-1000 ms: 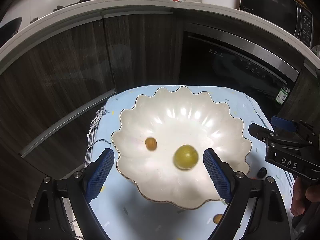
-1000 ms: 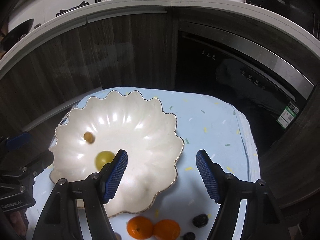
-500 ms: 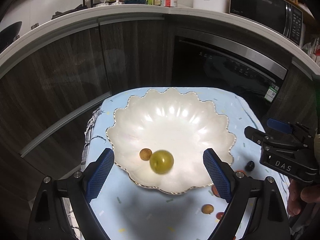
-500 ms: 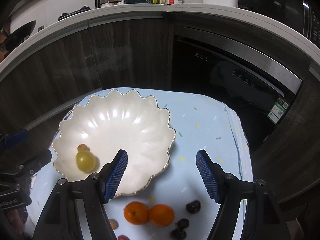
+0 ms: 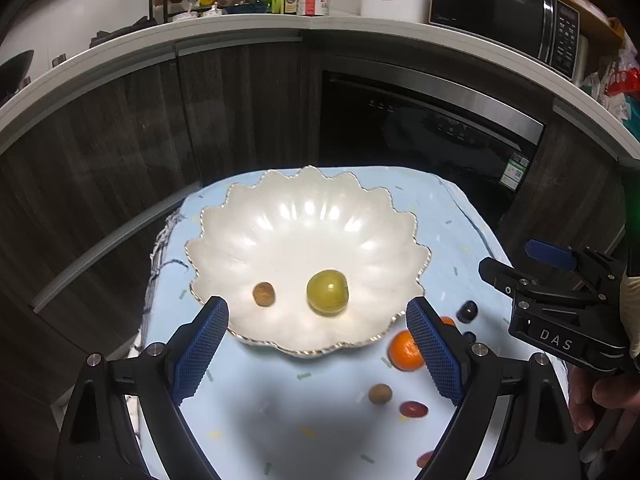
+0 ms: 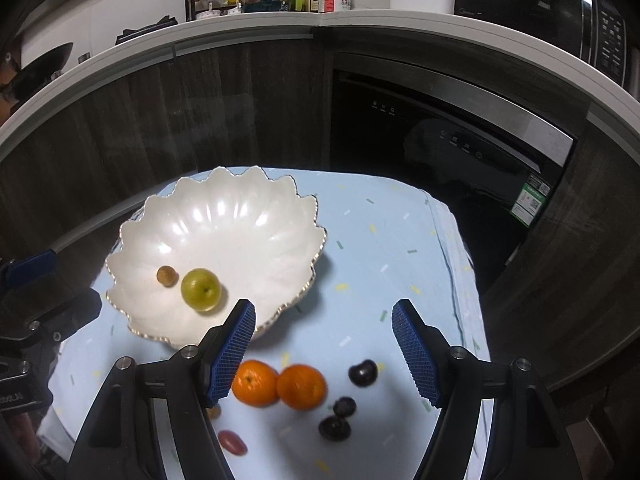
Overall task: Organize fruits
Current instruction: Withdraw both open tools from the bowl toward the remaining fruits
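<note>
A white scalloped bowl [image 5: 304, 216] [image 6: 224, 216] stands on a light blue cloth. In it lie a green round fruit [image 5: 327, 292] [image 6: 201, 289] and a small brown fruit [image 5: 264, 294] [image 6: 167, 275]. My left gripper [image 5: 316, 344] is open and empty over the bowl's near rim. My right gripper [image 6: 323, 352] is open and empty, to the right of the bowl. Two oranges [image 6: 278, 386] lie on the cloth below it, with three dark grapes [image 6: 362, 372] and a red grape [image 6: 232, 442]. The left wrist view shows an orange [image 5: 405, 351], a brown fruit [image 5: 380, 394] and a red grape [image 5: 414, 409].
The cloth-covered table [image 6: 380, 248] is small and drops off at its far and right edges. Dark cabinets and a black oven [image 6: 440, 128] stand behind it. A countertop [image 5: 304, 24] above carries bottles and a microwave.
Both grippers have drawn back and up from the bowl, so more loose fruit on the cloth shows. The green fruit rolled in the bowl and has settled beside the brown one.
</note>
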A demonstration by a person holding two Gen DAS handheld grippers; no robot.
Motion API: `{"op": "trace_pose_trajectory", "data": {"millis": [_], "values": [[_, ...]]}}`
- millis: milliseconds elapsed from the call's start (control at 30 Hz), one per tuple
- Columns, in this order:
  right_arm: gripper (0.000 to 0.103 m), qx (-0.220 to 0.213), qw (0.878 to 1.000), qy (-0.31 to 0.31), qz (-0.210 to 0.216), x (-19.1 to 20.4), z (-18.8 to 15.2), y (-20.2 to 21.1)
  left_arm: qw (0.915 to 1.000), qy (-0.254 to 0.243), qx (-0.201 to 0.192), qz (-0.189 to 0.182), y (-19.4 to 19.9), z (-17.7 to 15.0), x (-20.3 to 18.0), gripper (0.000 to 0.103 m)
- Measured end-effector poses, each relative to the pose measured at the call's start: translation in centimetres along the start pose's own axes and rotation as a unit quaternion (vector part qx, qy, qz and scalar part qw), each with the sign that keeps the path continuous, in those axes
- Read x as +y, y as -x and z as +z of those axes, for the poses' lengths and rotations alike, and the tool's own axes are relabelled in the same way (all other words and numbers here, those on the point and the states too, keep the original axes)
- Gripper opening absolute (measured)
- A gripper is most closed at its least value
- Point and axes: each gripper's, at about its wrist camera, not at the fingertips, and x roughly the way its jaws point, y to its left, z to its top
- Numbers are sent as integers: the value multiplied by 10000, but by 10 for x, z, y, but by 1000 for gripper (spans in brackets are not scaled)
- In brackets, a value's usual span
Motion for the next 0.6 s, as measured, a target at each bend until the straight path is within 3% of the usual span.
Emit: {"op": "trace_pose_trajectory", "data": {"millis": [600], "values": [[72,43,10000,-31,-27,-18,-43,21,9997,-113,117,-155,7,-38,-29,91]]}}
